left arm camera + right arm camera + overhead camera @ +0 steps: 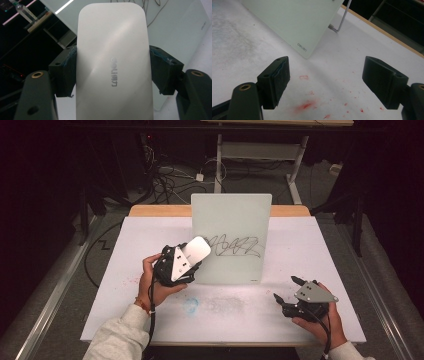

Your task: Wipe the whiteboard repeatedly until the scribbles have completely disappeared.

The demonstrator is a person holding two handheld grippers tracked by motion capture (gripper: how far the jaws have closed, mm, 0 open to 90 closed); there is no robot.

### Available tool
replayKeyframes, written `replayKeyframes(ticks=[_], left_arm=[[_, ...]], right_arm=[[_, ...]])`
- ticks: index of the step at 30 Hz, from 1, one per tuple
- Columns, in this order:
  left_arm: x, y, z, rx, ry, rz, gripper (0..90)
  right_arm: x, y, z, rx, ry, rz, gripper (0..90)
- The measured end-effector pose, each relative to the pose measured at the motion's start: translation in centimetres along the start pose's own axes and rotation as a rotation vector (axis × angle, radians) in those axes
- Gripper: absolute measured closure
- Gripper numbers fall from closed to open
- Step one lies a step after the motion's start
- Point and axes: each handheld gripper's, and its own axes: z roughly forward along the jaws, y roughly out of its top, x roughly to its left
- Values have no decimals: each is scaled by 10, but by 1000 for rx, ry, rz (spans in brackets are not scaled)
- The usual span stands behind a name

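A pale glass writing board [235,227] stands tilted on the white table [150,235], with a black scribble [234,246] across its middle. My left gripper [192,255] is shut on a white oblong eraser [196,251], whose top end lies against the board's left part beside the scribble. In the left gripper view the eraser [112,62] sits clamped between both pads, its grey logo facing the camera. My right gripper [285,289] rests low at the table's front right, open and holding nothing. Its view shows the board's lower corner [300,30] ahead.
Red marker stains [305,106] dot the table under the right gripper, and a faint blue smudge [191,306] lies near the front centre. A wire stand leg [339,23] props the board from behind. Cables [165,180] and a desk frame [260,155] lie on the floor beyond the table.
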Motion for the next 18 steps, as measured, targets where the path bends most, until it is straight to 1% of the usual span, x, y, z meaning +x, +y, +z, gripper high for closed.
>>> replayKeyframes(ticks=[3,6,7,11,15,18], left_arm=[[-2,4,4,-3,10,-5,291],[-6,5,10,14,30,0,292],[-8,4,11,9,38,-3,291],[-11,4,12,14,59,5,292],[-15,4,13,12,81,1,292],[-19,5,15,19,109,5,292]], right_arm=[[0,0,0,1,1,-2,228],[1,0,0,4,1,-10,229],[1,0,0,5,1,-11,228],[1,0,1,11,-1,-13,228],[2,0,1,14,-2,-18,228],[2,0,1,15,-3,-22,228]])
